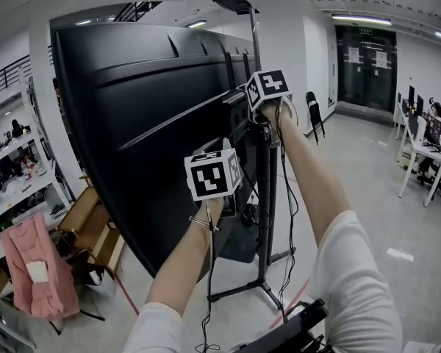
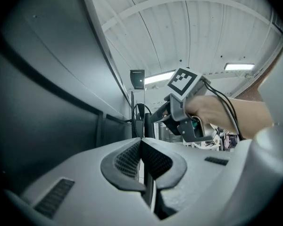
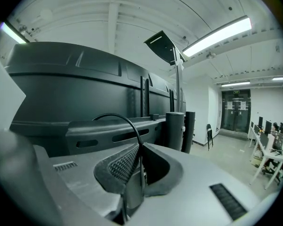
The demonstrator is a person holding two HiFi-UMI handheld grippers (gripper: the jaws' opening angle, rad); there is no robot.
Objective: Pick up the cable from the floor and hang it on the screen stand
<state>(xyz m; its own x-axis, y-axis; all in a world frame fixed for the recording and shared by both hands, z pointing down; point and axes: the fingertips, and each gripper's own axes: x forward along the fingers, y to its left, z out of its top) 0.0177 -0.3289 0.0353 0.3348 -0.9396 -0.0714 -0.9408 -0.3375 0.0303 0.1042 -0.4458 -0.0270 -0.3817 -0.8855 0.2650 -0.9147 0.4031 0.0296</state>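
The big black screen (image 1: 140,116) shows its back and stands on a dark stand (image 1: 265,197) with floor legs. My right gripper (image 1: 263,103) is raised against the mount behind the screen and is shut on the thin black cable (image 3: 114,117). That cable arcs up and left from the jaws over the mount bar (image 3: 108,134). My left gripper (image 1: 222,173) is lower and nearer, with its jaws closed on the same cable (image 2: 149,192). A loop of it (image 2: 137,108) shows ahead by the right gripper (image 2: 155,118). Slack cable (image 1: 287,219) hangs down past both arms.
A pink garment (image 1: 37,271) and cardboard boxes (image 1: 92,230) lie left of the stand, beside shelving (image 1: 15,190). A black folding chair (image 1: 314,113) stands far back. Desks with seated people (image 1: 428,151) are at the right. Black equipment (image 1: 287,333) sits at my feet.
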